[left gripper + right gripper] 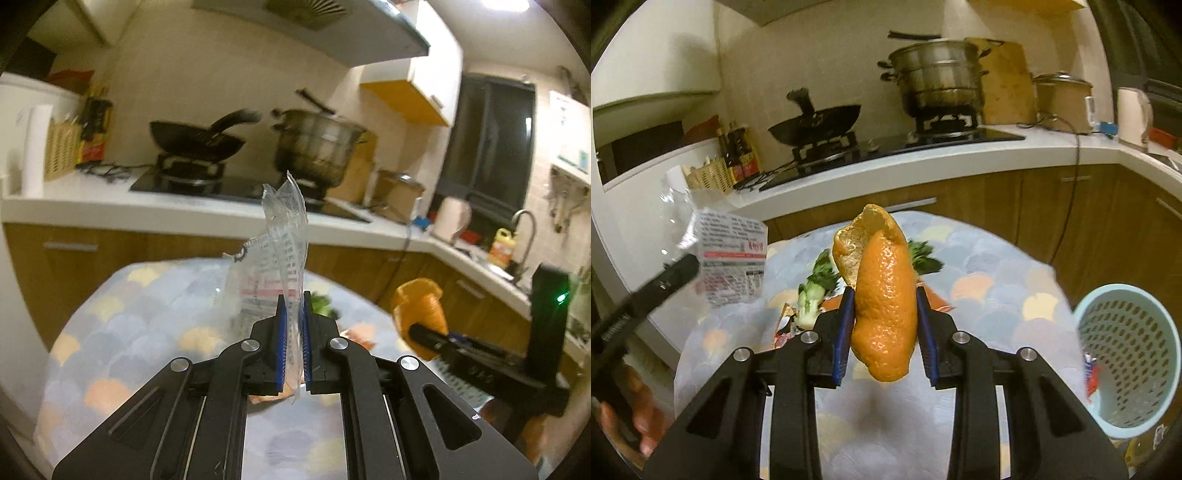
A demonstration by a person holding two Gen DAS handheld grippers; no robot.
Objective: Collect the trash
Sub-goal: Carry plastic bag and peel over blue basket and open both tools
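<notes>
My left gripper (293,314) is shut on a clear plastic wrapper (275,251) with printed text, which stands up between the blue pads above the round table (140,314). The same wrapper (729,254) shows at the left of the right wrist view. My right gripper (884,295) is shut on a large piece of orange peel (882,295), held upright over the table (997,280). In the left wrist view that peel (419,306) appears at the right. A light blue perforated trash basket (1126,369) stands at the right, beside the table. Green vegetable scraps (812,291) lie on the table behind the peel.
Behind the table runs a kitchen counter (960,155) with a stove, a black wok (816,125), a steel steamer pot (938,81) and a kettle (1132,114). A sink tap (524,229) is at the far right. A hand (639,424) holds the left gripper.
</notes>
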